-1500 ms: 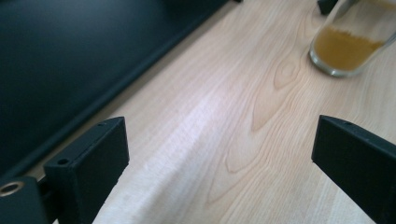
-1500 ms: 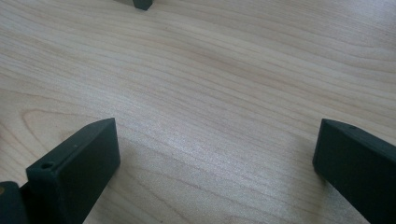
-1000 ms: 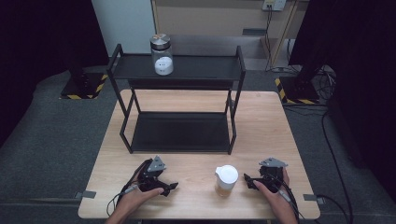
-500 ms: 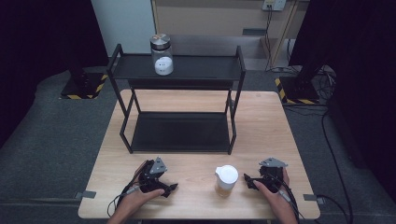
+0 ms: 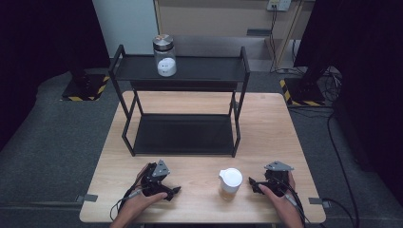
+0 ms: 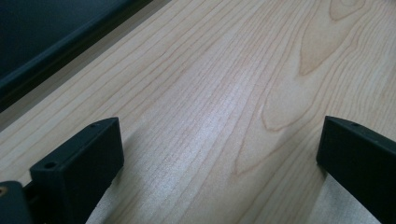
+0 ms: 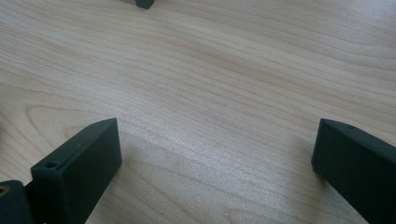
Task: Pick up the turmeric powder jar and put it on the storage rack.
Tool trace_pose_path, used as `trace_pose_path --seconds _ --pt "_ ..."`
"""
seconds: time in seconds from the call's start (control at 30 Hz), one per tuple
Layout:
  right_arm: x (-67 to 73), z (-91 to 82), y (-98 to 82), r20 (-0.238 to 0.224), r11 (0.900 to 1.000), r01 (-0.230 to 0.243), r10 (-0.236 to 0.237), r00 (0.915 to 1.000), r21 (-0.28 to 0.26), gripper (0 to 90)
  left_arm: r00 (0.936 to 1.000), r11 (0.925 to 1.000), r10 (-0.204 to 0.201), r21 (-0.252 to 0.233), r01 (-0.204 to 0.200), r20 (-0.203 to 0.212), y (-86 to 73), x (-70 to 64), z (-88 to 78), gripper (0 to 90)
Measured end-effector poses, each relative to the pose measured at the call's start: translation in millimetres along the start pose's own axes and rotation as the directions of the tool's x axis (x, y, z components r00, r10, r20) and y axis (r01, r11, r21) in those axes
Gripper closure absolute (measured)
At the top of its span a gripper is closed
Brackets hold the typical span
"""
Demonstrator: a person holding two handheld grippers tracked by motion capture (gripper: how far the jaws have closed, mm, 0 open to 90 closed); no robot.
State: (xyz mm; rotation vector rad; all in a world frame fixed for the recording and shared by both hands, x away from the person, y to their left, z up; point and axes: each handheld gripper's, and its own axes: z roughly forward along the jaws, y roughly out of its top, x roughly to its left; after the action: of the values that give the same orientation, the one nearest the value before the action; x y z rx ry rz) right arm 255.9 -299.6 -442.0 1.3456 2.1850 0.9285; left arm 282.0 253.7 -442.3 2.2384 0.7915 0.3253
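Note:
A person's two hands rest on the near part of the wooden table (image 5: 199, 164), each holding a black gripper. My left gripper (image 5: 172, 192) lies at the near left with its jaws pointing right. Its jaws have just been opening and now stand wide apart (image 6: 219, 140), with only bare wood between them. At the near right my right gripper (image 5: 252, 184) points left toward a small cup with a white lid (image 5: 230, 182) and stops a little short of it. This gripper is also open (image 7: 217, 140) with nothing between its jaws.
A black two-level metal rack (image 5: 183, 135) stands on the far half of the table. A glass jar with a metal lid (image 5: 164, 56) and white contents sits on its top shelf at the left. The rack's foot (image 7: 144, 3) shows in the right gripper view.

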Motion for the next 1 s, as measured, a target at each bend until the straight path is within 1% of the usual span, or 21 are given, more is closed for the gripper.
trace_pose_path --seconds 0.17,0.37,0.43,0.47,0.6,0.87,1.0 --pt "-0.4 -4.2 -2.7 -0.005 1.0 0.019 -0.019 0.9998 -0.008 3.7 1.0 1.0 -0.001 0.0 0.001 0.0 0.0 0.1 0.0 0.0" --pt "-0.1 -14.7 -5.6 -0.012 0.999 0.025 -0.026 0.9996 -0.025 3.7 1.0 1.0 -0.003 0.0 0.003 0.001 -0.1 0.1 0.0 0.0" --pt "0.1 -15.7 -6.0 -0.013 0.999 0.029 -0.029 0.9995 -0.027 3.7 1.0 1.0 0.0 0.0 0.0 0.001 -0.1 0.4 -0.1 0.0" --pt "0.2 -18.7 -6.7 -0.014 0.999 0.035 -0.036 0.9993 -0.031 3.7 1.0 1.0 -0.003 0.0 0.003 0.002 -0.2 0.2 -0.2 0.0" --pt "-0.2 -24.8 -7.8 -0.017 0.999 0.034 -0.035 0.9992 -0.042 3.9 1.0 1.0 -0.004 0.001 0.004 0.0 -0.4 -0.2 -0.5 0.0" --pt "-1.3 -38.0 -9.9 -0.042 0.997 0.025 -0.028 0.9987 -0.071 4.5 1.0 1.0 -0.006 0.0 0.006 0.0 -0.8 0.0 -0.9 0.0" --pt "-0.5 -41.3 -7.7 -0.039 0.996 0.029 -0.033 0.9987 -0.086 4.5 1.0 1.0 -0.006 -0.001 0.006 0.0 -0.9 0.1 -0.9 0.0"
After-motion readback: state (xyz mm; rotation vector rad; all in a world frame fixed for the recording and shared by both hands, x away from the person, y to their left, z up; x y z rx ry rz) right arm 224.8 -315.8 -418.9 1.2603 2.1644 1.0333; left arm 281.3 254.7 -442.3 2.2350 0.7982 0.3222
